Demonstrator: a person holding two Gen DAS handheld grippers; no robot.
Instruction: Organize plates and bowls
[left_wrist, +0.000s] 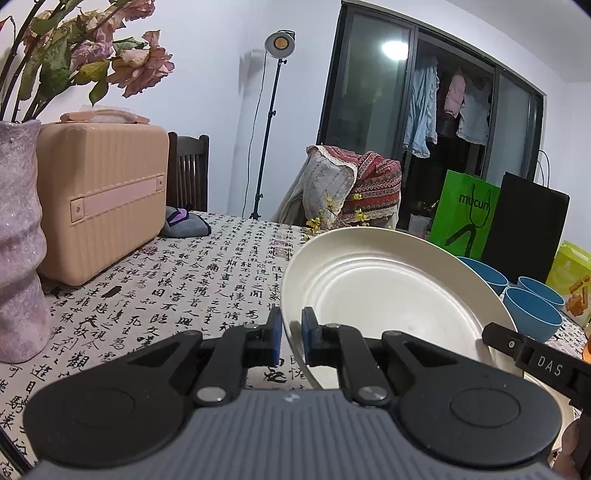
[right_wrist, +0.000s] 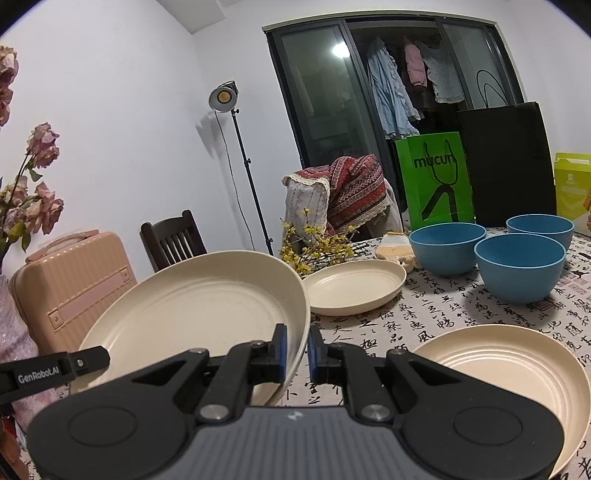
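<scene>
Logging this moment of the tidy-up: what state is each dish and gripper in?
Lifted plate: tilted, held off table by both grippers.
Left gripper: shut on its rim.
Right gripper: shut on opposite rim.
Two other plates: flat, empty.
Three blue bowls: upright, unstacked.

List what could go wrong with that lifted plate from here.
1. Both the left gripper and the right gripper pinch only the thin rim of the held plate, on opposite sides; if the hands drift apart or twist, it could slip out.
2. The plate is tilted, so a loosened pinch might drop it on the table.
3. Lowered carelessly, it could knock the near plate or the blue bowls.
</scene>
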